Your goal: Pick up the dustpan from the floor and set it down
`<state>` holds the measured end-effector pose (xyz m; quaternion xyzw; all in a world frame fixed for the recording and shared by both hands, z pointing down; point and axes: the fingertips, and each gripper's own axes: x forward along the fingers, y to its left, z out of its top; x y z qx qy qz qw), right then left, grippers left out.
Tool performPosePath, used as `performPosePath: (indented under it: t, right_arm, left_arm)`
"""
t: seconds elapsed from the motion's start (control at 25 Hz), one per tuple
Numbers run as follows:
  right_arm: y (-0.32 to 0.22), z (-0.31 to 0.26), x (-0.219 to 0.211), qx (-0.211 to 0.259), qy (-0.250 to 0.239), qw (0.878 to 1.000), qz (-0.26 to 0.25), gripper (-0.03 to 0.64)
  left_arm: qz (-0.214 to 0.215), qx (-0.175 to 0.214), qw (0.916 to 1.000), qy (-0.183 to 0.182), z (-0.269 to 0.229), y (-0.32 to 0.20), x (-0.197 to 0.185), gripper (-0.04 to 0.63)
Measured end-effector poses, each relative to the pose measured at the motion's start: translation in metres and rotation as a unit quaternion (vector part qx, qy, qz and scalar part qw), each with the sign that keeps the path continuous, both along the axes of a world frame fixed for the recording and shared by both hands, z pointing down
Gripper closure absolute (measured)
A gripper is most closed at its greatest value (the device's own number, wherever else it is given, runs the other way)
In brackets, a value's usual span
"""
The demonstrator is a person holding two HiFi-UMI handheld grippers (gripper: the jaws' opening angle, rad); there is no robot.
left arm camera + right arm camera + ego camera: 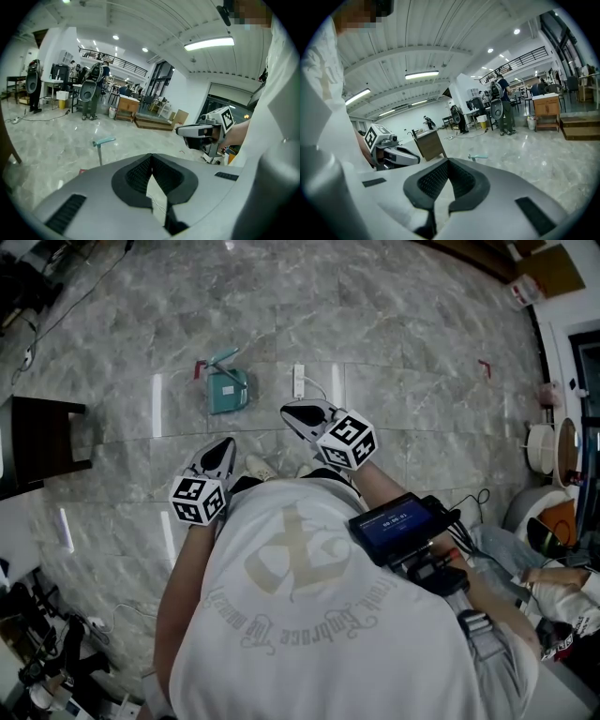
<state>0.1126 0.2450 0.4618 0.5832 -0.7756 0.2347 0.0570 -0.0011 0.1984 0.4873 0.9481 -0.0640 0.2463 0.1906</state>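
Note:
A teal dustpan (228, 390) lies on the marble floor ahead of me, its handle pointing up and away. Its upright handle shows as a teal bar (104, 141) in the left gripper view and, small, as the dustpan handle (478, 157) in the right gripper view. My left gripper (223, 454) hangs in the air short of the pan, jaws shut and empty. My right gripper (298, 413) is level with the pan and to its right, apart from it, jaws also shut on nothing. Each gripper view shows the other gripper: the right one (197, 131) and the left one (393, 154).
A white power strip (299, 381) with its cable lies just right of the dustpan. Red tape marks (199, 368) sit on the floor. A dark wooden table (42, 442) stands at the left. Round containers (548, 448) and a seated person (562, 587) are at the right.

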Motion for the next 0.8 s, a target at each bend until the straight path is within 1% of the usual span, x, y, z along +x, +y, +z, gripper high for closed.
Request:
performPosePath:
  t: [0.12,0.28,0.44,0.68,0.8]
  right_arm:
    - [-0.019,-0.001,-0.002,-0.004,0.007,1.0,0.004,0.6]
    - [-0.068,0.01,-0.004,-0.012,0.013,1.0,0.013,0.6]
    - [-0.094,0.009,-0.006,-0.021,0.03,0.999,0.009,0.599]
    - [-0.116,-0.003,-0.015,-0.015,0.032,0.999,-0.009,0.598]
    - [-0.124,-0.008,-0.019,-0.013,0.043,0.999,-0.022,0.598]
  left_arm:
    - [0.0,0.002,1.0,0.007,-0.003,-0.024,-0.001,0.584]
    - [-0.003,-0.006,0.9999,0.015,0.01,-0.074,-0.008,0.584]
    - [-0.014,-0.017,0.9994,0.026,0.009,-0.095,-0.019,0.584]
    - [-0.057,-0.015,0.9977,0.034,0.0,-0.113,-0.043,0.584]
    - [-0.081,-0.008,0.9959,0.04,-0.008,-0.122,-0.055,0.584]
